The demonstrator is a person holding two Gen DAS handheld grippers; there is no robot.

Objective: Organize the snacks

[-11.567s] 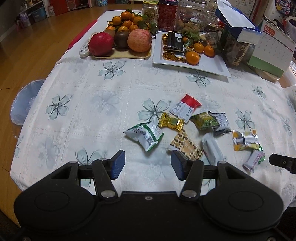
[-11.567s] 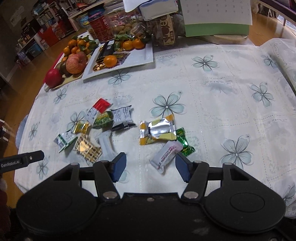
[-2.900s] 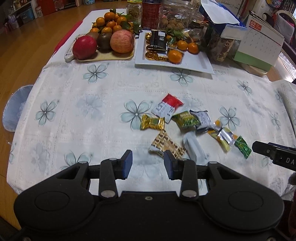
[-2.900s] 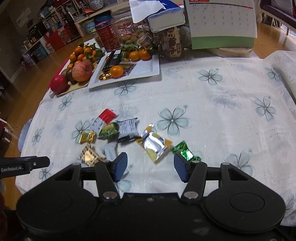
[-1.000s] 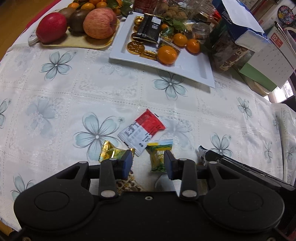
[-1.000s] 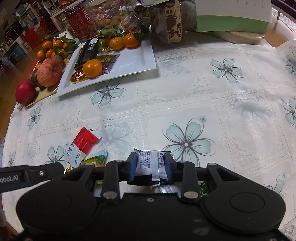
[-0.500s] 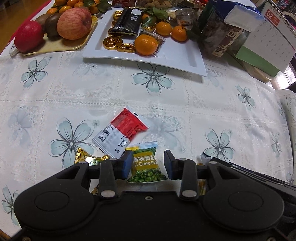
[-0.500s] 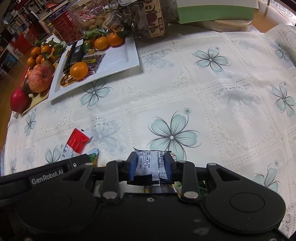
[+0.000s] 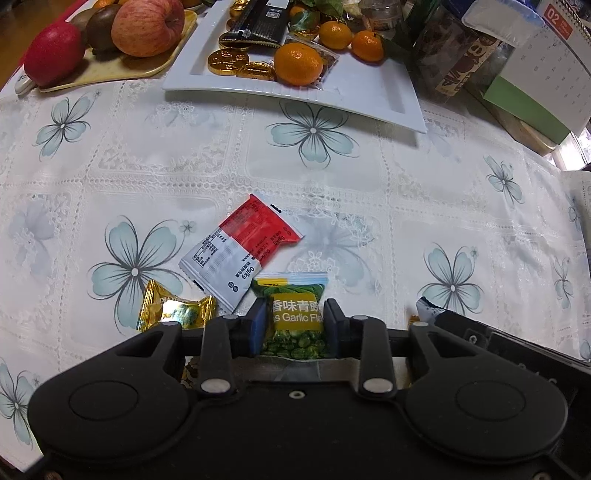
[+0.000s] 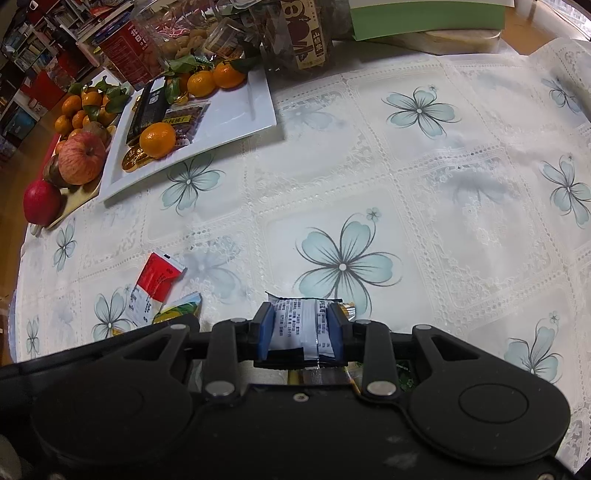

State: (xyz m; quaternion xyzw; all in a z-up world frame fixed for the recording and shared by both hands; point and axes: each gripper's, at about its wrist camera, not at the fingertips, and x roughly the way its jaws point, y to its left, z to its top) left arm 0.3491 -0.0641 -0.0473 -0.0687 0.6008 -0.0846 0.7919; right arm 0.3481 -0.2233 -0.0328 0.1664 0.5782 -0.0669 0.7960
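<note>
1. While I point both grippers steeply down at the flowered tablecloth point(image 9: 369, 184), the left gripper point(image 9: 294, 325) is closing its jaws around a green pea packet point(image 9: 293, 314). The packet lies flat on the cloth between the blue pads. I cannot confirm that the pads press on it.
2. My right gripper point(image 10: 301, 330) is clamped on a white-and-silver printed packet point(image 10: 301, 325). Both pads sit against its sides, near the close edge of the cloth.
3. A red-and-white sachet point(image 9: 240, 251) lies just beyond the green pea packet, touching its upper left corner. A gold-wrapped snack point(image 9: 173, 310) lies just left of the left jaw.
4. I read the white rectangular platter point(image 9: 369, 92) at the far side of the cloth. It holds gold foil coins point(image 9: 236, 62), a black packet point(image 9: 258, 22), a clear bag of dark snacks and loose mandarins point(image 9: 299, 62). Its right part is bare.
5. A yellow tray point(image 9: 122, 70) sits left of the platter and holds a large apple point(image 9: 147, 18), a red fruit point(image 9: 51, 51) and a dark brown fruit between them.
6. Jars point(image 10: 299, 33) and a red tin point(image 10: 129, 51) stand behind the platter. Their contents are too blurred to name.
7. A desk calendar point(image 9: 546, 62) stands at the far right.
</note>
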